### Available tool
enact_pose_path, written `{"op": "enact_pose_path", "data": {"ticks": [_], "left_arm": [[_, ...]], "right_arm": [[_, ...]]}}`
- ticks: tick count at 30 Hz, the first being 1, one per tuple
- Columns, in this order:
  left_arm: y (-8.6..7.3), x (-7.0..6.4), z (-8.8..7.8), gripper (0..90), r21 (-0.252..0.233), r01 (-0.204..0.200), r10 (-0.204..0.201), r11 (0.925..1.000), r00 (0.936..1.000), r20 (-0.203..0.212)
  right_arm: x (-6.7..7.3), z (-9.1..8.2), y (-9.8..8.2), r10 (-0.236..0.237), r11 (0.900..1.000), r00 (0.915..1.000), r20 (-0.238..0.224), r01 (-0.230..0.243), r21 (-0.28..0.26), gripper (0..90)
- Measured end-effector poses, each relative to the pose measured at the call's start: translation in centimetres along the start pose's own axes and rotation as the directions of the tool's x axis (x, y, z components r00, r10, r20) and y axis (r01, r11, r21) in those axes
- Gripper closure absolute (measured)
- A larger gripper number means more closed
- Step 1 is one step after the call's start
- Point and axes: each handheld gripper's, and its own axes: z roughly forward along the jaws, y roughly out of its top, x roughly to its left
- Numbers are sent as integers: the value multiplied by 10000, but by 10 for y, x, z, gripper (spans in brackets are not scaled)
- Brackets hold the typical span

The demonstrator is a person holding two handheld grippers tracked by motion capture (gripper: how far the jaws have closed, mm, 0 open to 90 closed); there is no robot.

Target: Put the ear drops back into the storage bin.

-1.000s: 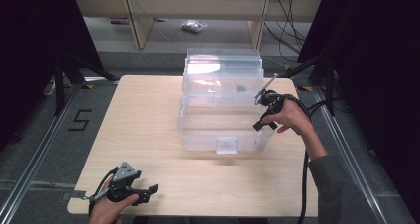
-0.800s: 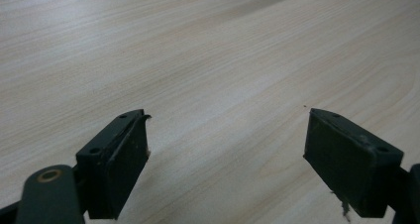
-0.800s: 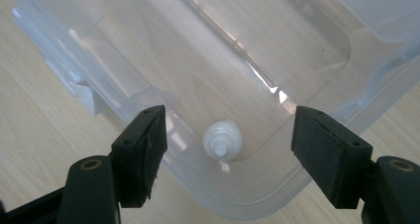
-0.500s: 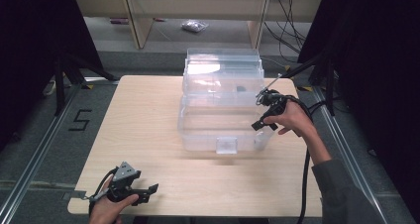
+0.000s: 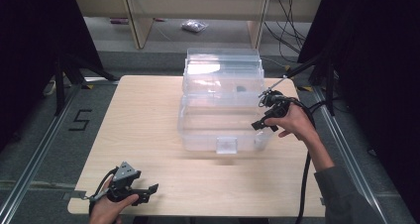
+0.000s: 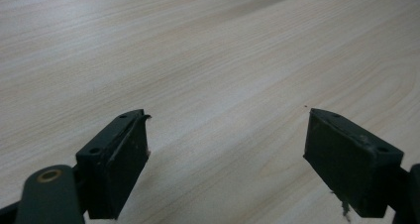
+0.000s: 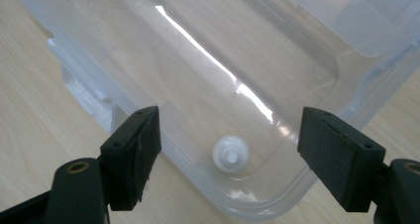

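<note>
My left gripper (image 5: pixel 148 190) sits low over the near left corner of the table (image 5: pixel 148 115), held in my left hand (image 5: pixel 110 207). Its jaws stand wide apart with nothing between them, and in the left gripper view they (image 6: pixel 225 159) frame bare pale wood grain.

Toward the middle of the table, reaching to its far edge, stands the clear plastic box (image 5: pixel 223 105), open at the top, with its lid (image 5: pixel 223 65) tilted up behind it at the far side. A small latch tab (image 5: pixel 227 144) shows on the wall nearest me.

At the right wall of the box, near its front right corner, is my right gripper (image 5: pixel 261 124), carried in my right hand (image 5: pixel 292 121), with its cable trailing back along my forearm toward the near edge. Its jaws have just been opening and now stand released, gripping nothing. In the right gripper view they (image 7: pixel 230 159) point down into the box (image 7: pixel 208 60), and between them, lying on the floor of the box close to a rounded corner, is a small white round cap (image 7: pixel 230 153), clear of both pads.
</note>
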Motion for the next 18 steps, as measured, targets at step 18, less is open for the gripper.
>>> {"op": "enact_pose_path", "data": {"ticks": [18], "left_arm": [[0, -1, 1, 160, -1, 29, -29, 10000, 10000, -6]], "right_arm": [[10, -4, -15, 206, 9981, 9996, -171, -216, -585, 245]]}}
